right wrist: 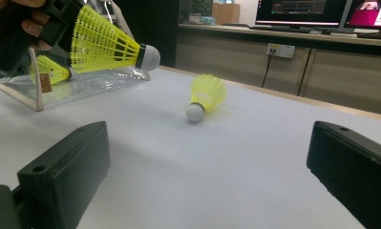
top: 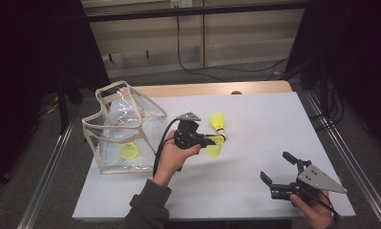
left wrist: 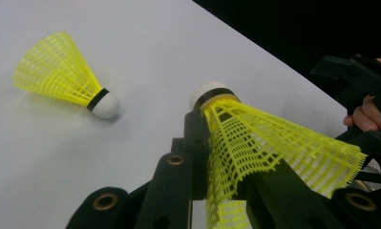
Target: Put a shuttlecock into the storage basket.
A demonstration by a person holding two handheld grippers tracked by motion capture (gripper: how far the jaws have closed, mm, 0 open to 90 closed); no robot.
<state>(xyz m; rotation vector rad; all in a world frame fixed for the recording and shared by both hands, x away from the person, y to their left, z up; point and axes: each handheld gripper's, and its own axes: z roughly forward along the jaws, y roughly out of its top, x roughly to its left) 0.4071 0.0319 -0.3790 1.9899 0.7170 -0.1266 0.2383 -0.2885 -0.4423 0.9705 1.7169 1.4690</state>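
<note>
High view: left gripper (top: 216, 139) clamped on a yellow shuttlecock (top: 214, 149), raised just right of the clear bag (top: 123, 131); second shuttlecock (top: 217, 120) lying on the white table (top: 255, 119) just behind it; third shuttlecock (top: 128, 151) inside the bag; right gripper (top: 277, 168) well apart, jaws wide and empty.

Left gripper view: jaws narrow, pinching the mesh skirt, cork outward; second shuttlecock farther from the bag.

Right gripper view: wide jaws, nothing between; held shuttlecock raised in front of the bag.

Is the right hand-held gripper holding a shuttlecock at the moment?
No: the right hand-held gripper has its jaws wide apart with nothing between them, while the left hand-held gripper clamps a yellow shuttlecock.
</note>
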